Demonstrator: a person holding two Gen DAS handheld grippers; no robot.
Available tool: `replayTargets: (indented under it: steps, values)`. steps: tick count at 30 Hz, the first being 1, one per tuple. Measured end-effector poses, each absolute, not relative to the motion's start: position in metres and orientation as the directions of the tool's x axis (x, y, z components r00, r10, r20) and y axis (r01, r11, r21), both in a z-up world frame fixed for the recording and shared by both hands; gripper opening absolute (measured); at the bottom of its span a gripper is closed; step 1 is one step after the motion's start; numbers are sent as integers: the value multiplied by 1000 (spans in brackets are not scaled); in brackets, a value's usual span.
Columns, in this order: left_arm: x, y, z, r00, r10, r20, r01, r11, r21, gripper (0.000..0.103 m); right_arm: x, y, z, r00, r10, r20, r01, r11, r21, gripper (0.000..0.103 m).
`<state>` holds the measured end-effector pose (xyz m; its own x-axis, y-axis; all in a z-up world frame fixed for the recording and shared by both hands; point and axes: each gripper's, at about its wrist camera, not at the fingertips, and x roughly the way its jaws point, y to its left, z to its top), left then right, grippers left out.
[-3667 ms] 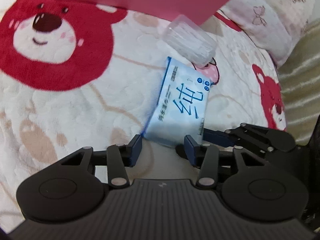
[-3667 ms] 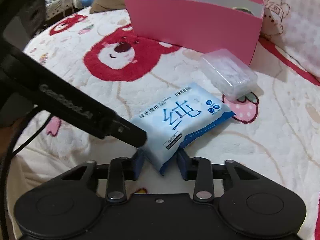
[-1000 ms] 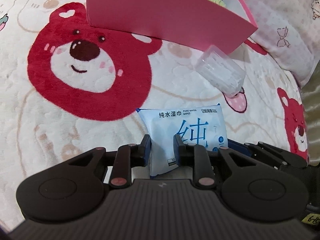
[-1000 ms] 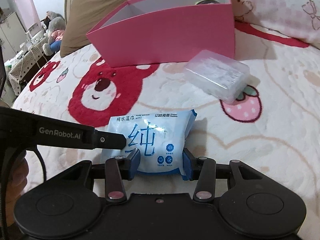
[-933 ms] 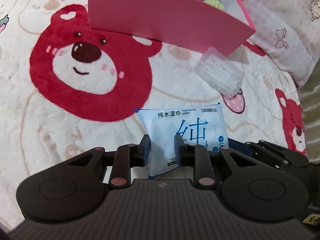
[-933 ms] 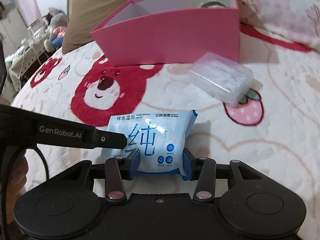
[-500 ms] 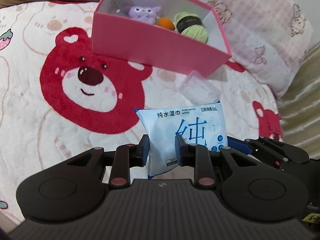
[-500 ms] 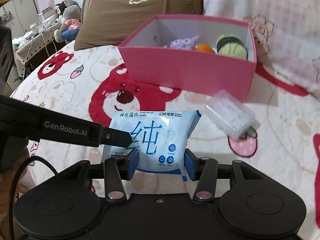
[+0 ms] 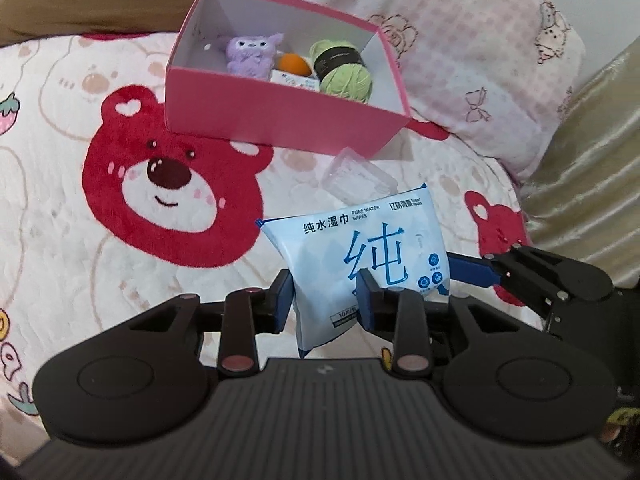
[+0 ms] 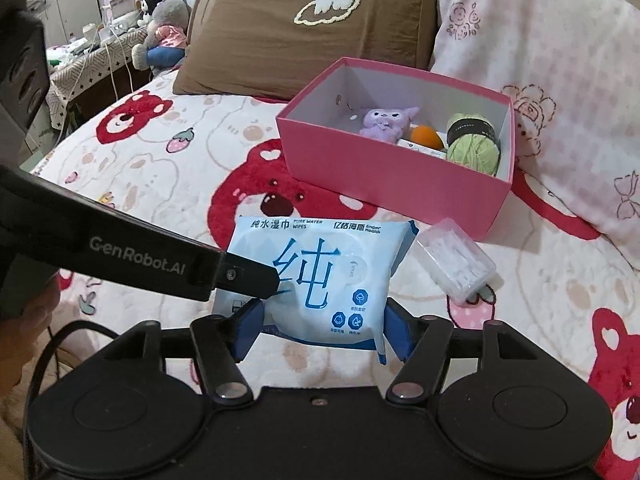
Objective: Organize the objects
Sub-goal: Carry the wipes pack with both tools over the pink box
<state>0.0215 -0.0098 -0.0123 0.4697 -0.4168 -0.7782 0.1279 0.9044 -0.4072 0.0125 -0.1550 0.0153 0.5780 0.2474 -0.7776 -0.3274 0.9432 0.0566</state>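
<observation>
Both grippers hold one light blue pack of wet wipes (image 9: 360, 256) in the air above the blanket. My left gripper (image 9: 325, 301) is shut on its lower left edge. My right gripper (image 10: 322, 330) is shut across the pack (image 10: 320, 276) by its two sides. The pink box (image 9: 280, 116) stands beyond, open at the top, with a purple plush toy (image 9: 252, 54), an orange ball (image 9: 294, 65) and a green yarn ball (image 9: 344, 72) inside. A clear plastic case (image 10: 454, 266) lies on the blanket in front of the box (image 10: 392, 184).
A white blanket with red bears (image 9: 168, 184) covers the bed. A brown pillow (image 10: 312, 28) and a pink-white pillow (image 9: 472, 60) lie behind the box. A side table with stuffed toys (image 10: 160, 24) stands off the bed at the far left.
Both grippers have lifted the wipes pack off the blanket and raised it. The view has risen, so the inside of the pink box now shows.
</observation>
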Motion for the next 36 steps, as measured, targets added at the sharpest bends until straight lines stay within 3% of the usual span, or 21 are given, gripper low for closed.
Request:
replayTargets:
  steps: [16,26,36]
  values:
    - [49,7,38,400,-452,-797,154,891,-428,36,39,-140,67,515,268,-815,-399,916,49,77]
    - [86,18,77,458,-437,-774,175,898,-403,39,81,-117,109,523,196,-830,-478,873,-95,77]
    - [135,38,111,533,-454,-714,214,889,-406,39,132,-112,144,530,197,-825,-488,866,-107,73]
